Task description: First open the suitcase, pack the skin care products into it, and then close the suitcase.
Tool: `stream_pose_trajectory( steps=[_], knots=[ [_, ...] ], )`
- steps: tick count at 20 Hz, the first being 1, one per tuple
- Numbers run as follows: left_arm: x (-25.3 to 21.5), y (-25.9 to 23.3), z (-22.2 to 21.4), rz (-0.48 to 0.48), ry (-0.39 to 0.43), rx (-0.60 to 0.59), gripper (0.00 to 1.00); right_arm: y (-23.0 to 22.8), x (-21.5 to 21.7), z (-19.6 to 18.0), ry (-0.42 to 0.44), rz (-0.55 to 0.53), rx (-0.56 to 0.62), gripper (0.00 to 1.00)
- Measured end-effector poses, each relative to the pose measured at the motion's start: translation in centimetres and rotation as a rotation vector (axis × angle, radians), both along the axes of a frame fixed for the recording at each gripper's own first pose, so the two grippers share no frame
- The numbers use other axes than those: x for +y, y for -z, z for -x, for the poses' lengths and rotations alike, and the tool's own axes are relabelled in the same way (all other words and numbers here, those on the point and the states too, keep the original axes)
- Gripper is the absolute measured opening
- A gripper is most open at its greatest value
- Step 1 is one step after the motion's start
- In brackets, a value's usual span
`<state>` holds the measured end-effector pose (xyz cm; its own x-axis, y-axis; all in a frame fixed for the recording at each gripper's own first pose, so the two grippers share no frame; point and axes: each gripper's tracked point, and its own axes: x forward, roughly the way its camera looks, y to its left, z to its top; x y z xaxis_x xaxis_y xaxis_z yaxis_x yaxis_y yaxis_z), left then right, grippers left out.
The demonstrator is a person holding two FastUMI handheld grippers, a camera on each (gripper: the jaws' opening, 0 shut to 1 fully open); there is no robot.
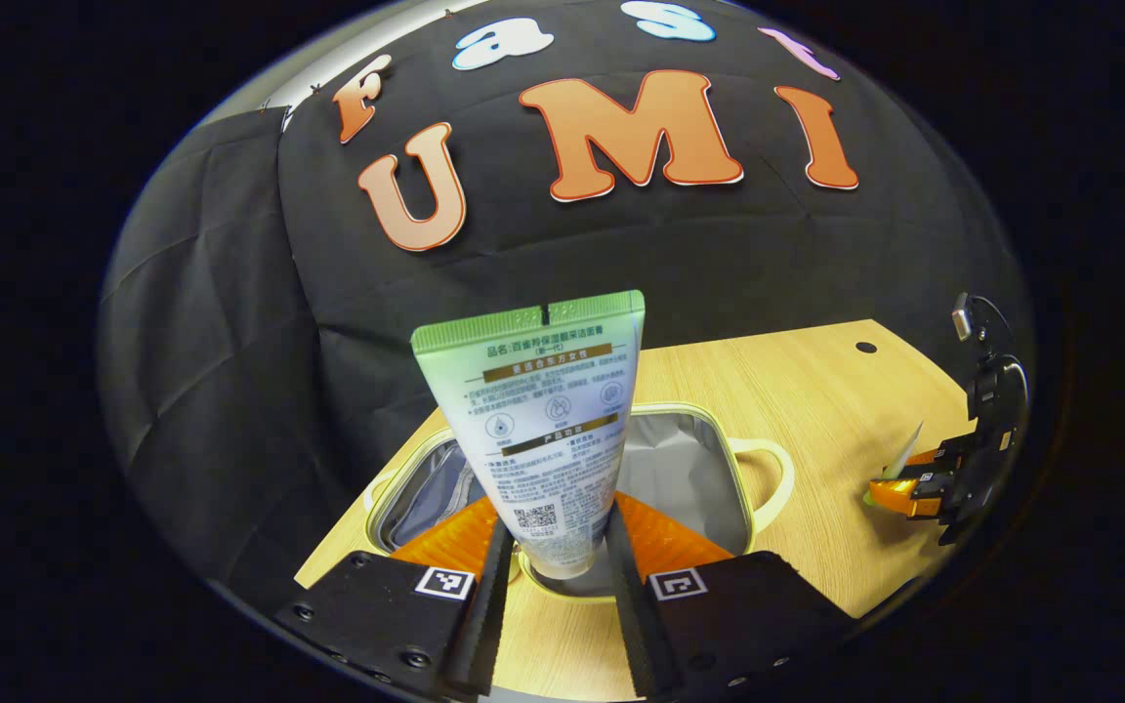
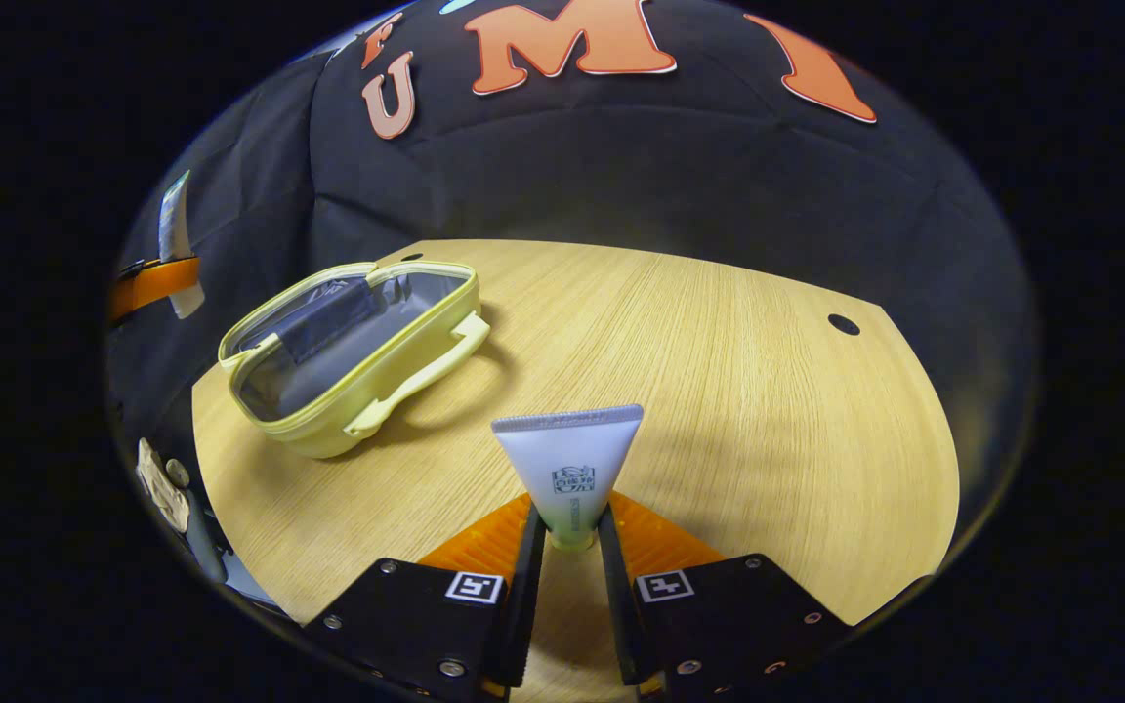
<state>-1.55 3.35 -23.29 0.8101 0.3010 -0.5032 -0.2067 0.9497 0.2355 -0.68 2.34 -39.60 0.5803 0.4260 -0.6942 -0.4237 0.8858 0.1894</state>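
Left gripper view, nearest first: left gripper [image 1: 555, 561] clamped on a large green-and-white cream tube [image 1: 538, 430], both fingers pressing its lower end, crimped end pointing up toward 12 o'clock. Just behind the tube lies the suitcase [image 1: 733, 459], a small pale yellow case, lid off or folded away (cannot tell which), grey lining exposed. The tube hangs above its near rim. Farther off at 3 o'clock, the right gripper [image 1: 899, 493] over the wooden table [image 1: 816, 391], something small and pale in its fingers.

Right gripper view, nearest first: right gripper [image 2: 570, 537] clenched on a small white tube [image 2: 570, 464], fingers gripping its narrow end, flat crimp up. Bare table beyond. The open suitcase sits at 10 o'clock, well apart from this tube, carry handle [image 2: 426, 376] facing the camera. Interior appears empty, though the far corners are in shadow.

Step in hand, as judged: packing. Case is open; neither product is in yet. Next move likely calls for lowering the large tube past the rim, laying it flat, then opening the fingers. The small tube must travel across to the case after. Closing comes last.
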Motion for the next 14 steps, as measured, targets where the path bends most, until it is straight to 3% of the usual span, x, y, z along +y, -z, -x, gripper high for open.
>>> stream_pose_trajectory(
  steps=[7, 14],
  knots=[
    [2.2, 1.2, -2.9, 0.079, 0.11, 0.0, 0.51, -6.3, 2.8, 0.0, 0.075, -0.021, -0.059, 0.36],
    [3.9, 6.7, -4.6, 0.198, 0.215, 0.112, 0.51, -11.3, 8.5, -1.1, 0.125, -0.045, -0.085, 0.35]
  ],
)
